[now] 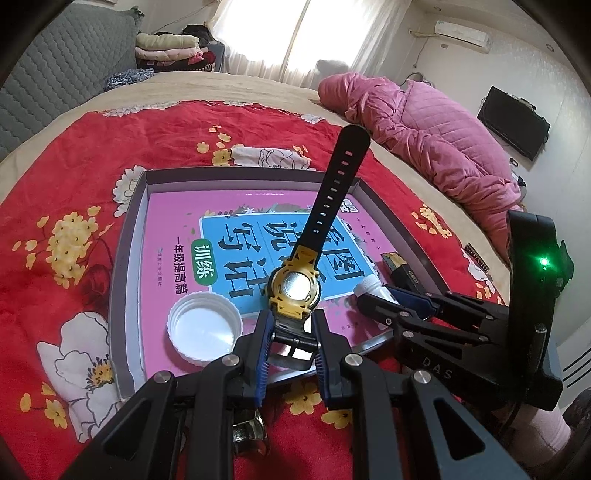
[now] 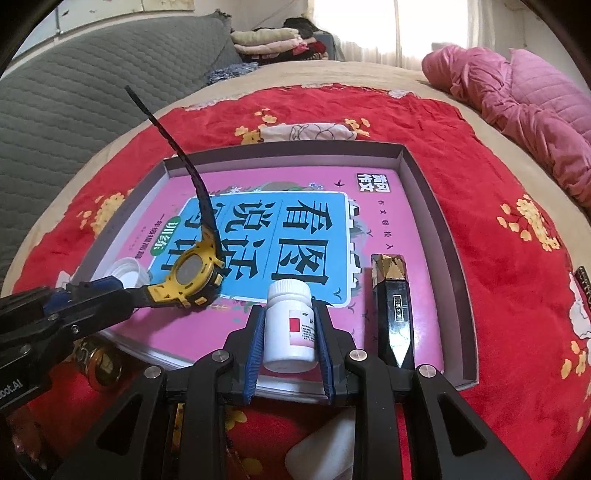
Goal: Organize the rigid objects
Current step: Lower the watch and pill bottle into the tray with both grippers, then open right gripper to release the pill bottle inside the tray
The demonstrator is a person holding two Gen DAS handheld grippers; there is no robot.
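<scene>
Left tool clamps watch by buckle strap; right tool grips white bottle. Lower both flat inside tray, apart from black case, then release.

Home bedroom, bed with red floral blanket, folded clothes, curtained window

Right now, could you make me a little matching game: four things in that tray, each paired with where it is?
Things:
1. watch
2. white bottle
3. white lid
4. black and gold box

Places:
A. lying open side up on the book
B. between the right gripper's pads
C. lying near the tray's right wall
D. strap clamped by the left gripper

Pairs: 1-D, 2-B, 3-A, 4-C
</scene>
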